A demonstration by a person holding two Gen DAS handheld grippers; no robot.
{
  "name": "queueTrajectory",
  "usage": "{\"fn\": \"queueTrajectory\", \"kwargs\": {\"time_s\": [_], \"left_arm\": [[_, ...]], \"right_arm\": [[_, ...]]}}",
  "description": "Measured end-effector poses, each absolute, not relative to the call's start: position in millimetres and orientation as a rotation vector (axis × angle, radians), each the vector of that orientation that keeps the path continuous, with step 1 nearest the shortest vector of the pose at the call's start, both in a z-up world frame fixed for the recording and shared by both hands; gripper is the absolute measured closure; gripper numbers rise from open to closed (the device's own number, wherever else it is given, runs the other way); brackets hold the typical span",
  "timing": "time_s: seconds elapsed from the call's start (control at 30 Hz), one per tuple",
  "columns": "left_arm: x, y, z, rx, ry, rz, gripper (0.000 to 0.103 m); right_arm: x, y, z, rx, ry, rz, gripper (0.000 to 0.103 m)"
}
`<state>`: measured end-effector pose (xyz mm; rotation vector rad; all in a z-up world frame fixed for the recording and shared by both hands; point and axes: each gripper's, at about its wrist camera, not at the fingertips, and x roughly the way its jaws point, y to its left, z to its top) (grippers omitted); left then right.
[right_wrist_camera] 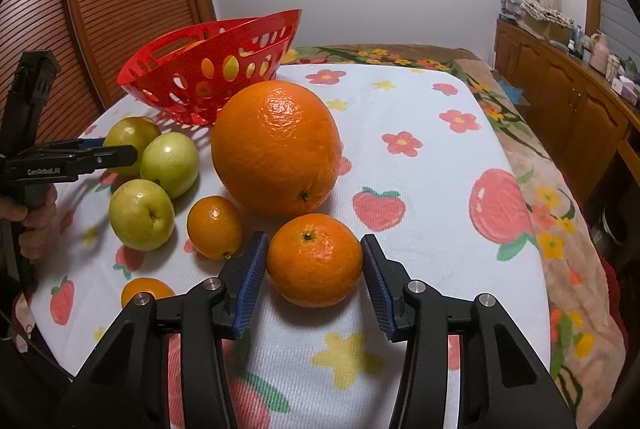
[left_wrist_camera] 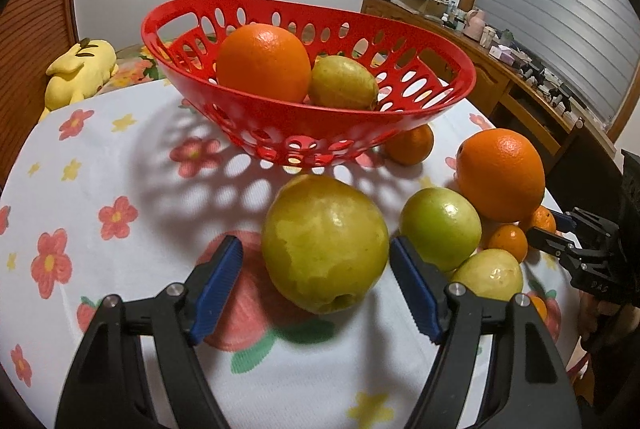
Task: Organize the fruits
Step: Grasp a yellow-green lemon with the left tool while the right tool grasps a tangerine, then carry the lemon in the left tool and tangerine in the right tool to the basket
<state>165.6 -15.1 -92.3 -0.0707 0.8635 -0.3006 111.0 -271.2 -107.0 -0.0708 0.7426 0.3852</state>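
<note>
Centrally, upper frame, the red basket (left_wrist_camera: 308,133) holds an orange and a guava. Below it, the left gripper (left_wrist_camera: 316,285) stands open around a yellow-green guava (left_wrist_camera: 325,243), not pressing it. Lower centre, the right gripper (right_wrist_camera: 314,283) brackets a small tangerine (right_wrist_camera: 315,260), pads barely clear.

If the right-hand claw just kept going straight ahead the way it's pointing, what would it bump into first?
Most likely the small orange already sitting between the right gripper's open pads. Behind it, a little to the left, stands the big orange; how far back is hard to judge.
</note>
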Motion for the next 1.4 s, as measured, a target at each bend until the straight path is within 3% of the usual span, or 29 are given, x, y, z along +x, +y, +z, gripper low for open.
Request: {"fn": "queueTrajectory", "kwargs": {"time_s": [0.27,0.37,1.07,1.4], "left_arm": [[171.5,-15.0,-99.4,-0.078,0.888,-0.299,0.029],[169.3,-14.3,-97.5,-0.098,0.874,-0.33,0.042],[128.6,2.3,-68.5,-0.128,0.773,-0.301,0.042],[119.2,4.0,-25.5,-0.12,0.675,-0.305,0.042]], "right_arm": [[111.8,-272.2,-107.1,-0.07,0.749,0.385,0.055],[111.4,-272.1,-107.6,-0.071,0.751,0.385,0.055],[107.0,-273.2,-102.8,-0.07,0.746,0.39,0.056],[97.4,-268.8,-62.7,-0.083,0.667,0.434,0.056]]}}
